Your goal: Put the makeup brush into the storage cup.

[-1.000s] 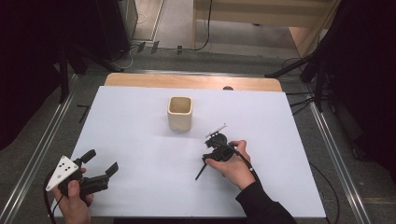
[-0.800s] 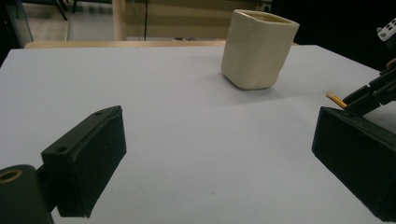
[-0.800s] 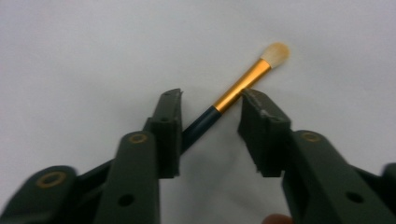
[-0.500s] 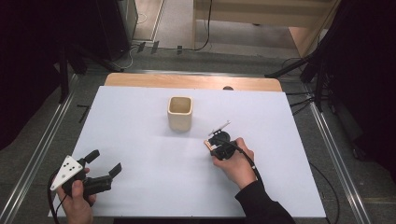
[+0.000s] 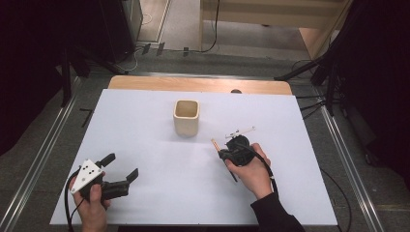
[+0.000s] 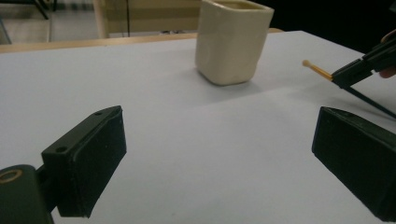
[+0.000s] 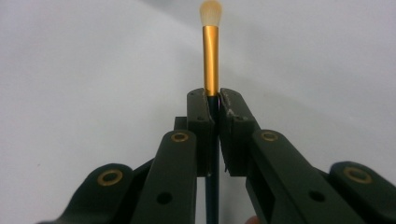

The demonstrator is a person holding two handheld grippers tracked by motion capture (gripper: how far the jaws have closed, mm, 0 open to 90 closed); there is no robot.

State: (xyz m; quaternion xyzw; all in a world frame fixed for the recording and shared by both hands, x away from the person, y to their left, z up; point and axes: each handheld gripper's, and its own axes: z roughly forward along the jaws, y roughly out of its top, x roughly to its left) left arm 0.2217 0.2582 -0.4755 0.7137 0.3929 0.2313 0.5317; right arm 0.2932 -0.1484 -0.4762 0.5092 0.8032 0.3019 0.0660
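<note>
Here right gripper clamps a brush.

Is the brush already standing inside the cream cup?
No, the brush is clamped between the jaws of the right hand-held gripper above the white table, apart from the cream cup.

- We see a table covered by a white sheet, with a strip of bare wood along its far edge.
- A cream cup with a squarish mouth stands upright on the sheet, near the far middle.
- A small dark round spot sits on the wooden strip, right of centre.
</note>
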